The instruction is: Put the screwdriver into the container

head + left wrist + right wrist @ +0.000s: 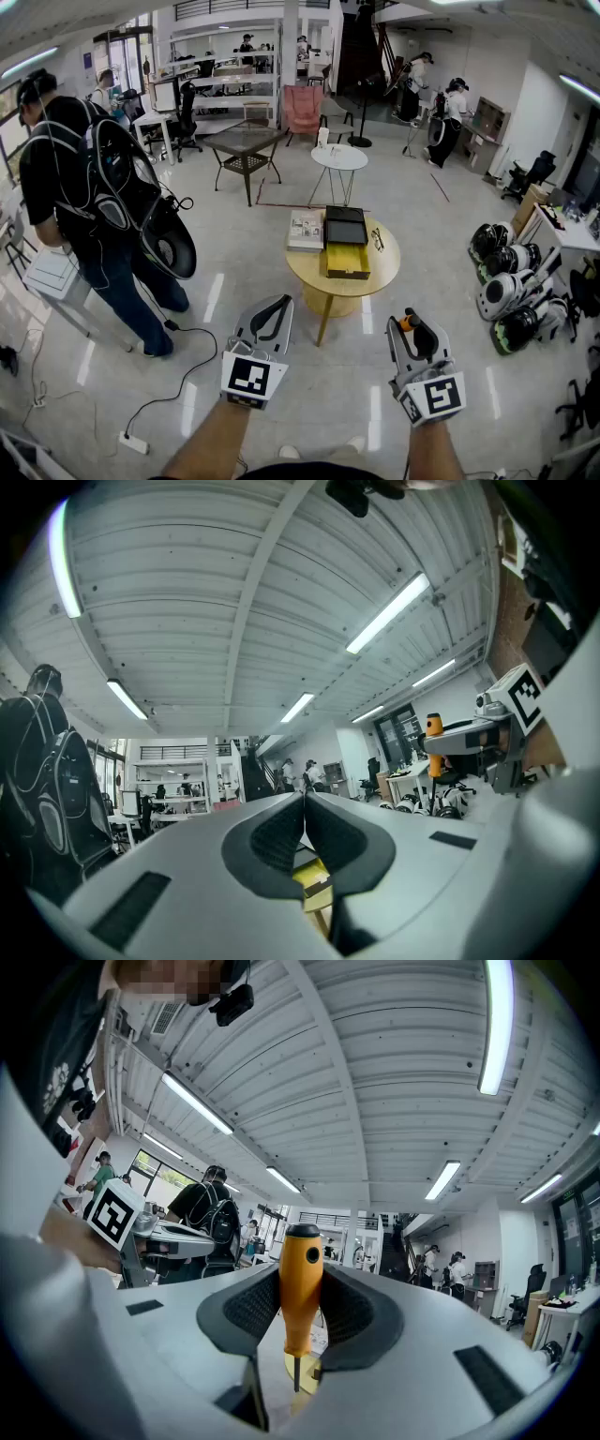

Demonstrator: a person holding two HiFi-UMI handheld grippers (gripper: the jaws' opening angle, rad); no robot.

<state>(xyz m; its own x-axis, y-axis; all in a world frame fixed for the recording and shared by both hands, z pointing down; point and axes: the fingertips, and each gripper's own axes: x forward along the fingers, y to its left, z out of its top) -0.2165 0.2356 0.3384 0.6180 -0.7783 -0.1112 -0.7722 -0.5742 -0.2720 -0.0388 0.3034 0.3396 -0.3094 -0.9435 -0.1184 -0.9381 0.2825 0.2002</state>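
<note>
Right gripper view shows the right gripper (302, 1321) clamping the orange screwdriver (301, 1283) upright; the left gripper (305, 829) is closed, empty.

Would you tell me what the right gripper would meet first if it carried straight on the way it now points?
Probably the round yellow table, seen between its jaws past the screwdriver that the right gripper holds; nothing shows in between, though depth is unclear.
</note>
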